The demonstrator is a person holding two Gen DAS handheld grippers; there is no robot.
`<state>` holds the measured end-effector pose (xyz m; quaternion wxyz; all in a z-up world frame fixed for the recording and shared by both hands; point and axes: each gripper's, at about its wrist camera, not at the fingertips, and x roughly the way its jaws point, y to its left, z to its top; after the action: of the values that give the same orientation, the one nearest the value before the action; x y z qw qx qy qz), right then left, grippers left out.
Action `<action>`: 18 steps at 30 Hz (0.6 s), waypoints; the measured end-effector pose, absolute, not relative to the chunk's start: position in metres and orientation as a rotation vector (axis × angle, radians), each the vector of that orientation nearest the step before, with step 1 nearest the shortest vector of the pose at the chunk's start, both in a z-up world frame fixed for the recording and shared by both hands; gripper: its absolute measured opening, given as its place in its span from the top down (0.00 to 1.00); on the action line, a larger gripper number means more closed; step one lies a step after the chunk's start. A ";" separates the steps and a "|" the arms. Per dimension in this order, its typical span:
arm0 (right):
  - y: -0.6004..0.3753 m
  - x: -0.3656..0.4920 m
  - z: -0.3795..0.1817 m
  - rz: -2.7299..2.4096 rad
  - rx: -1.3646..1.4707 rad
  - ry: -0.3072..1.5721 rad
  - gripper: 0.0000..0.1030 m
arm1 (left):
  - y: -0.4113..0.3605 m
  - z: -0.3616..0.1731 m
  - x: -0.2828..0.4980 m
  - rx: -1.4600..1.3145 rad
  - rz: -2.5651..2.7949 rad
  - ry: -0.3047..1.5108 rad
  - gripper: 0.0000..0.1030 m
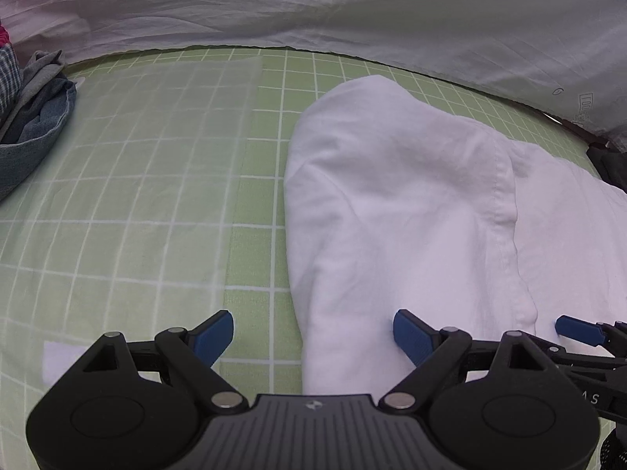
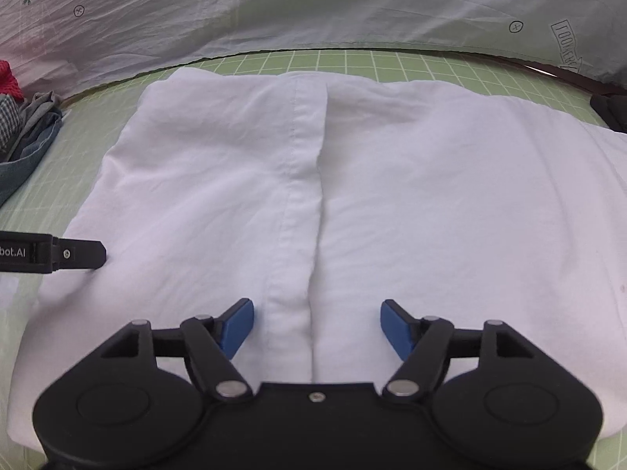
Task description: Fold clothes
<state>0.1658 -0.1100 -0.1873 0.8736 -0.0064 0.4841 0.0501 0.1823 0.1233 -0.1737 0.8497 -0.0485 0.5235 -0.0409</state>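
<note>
Folding a white garment: both tongs apart, between folds

Looking down both wrist cameras, I see a white garment lying flat on a green gridded mat that covers the desk. It seems to be partly folded already: a long seam or folded edge runs from the far side toward me down the middle, and the left side ends in a rounded fold.

My right tongs hover low over the near middle of the cloth, blue pads spread either side of that seam. Nothing sits between them and they press on nothing. My left tongs also stand wide apart, straddling the garment's left edge, one pad over the bare mat and the other over the cloth, gripping nothing.

A pile of other clothes, denim and checked fabric among them, waits at the far left of the mat. A pale sheet with small printed motifs hangs behind as a backdrop.

I judge that one fold is done and the cloth lies free, so the step in hand is setting up the next grip. That calls for lowering each pair of tongs onto the near edge, pinching through all layers, then carrying that edge toward the far side together so the halves stay aligned
</note>
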 end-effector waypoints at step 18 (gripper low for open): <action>-0.278 0.097 -0.153 -0.165 0.330 0.825 0.07 | 0.054 -0.135 0.124 -0.121 -0.001 1.005 0.13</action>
<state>0.0972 -0.2778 -0.1532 0.8997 0.1595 0.3985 -0.0796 0.1239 0.0542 -0.1345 0.8747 -0.0580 0.4812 -0.0006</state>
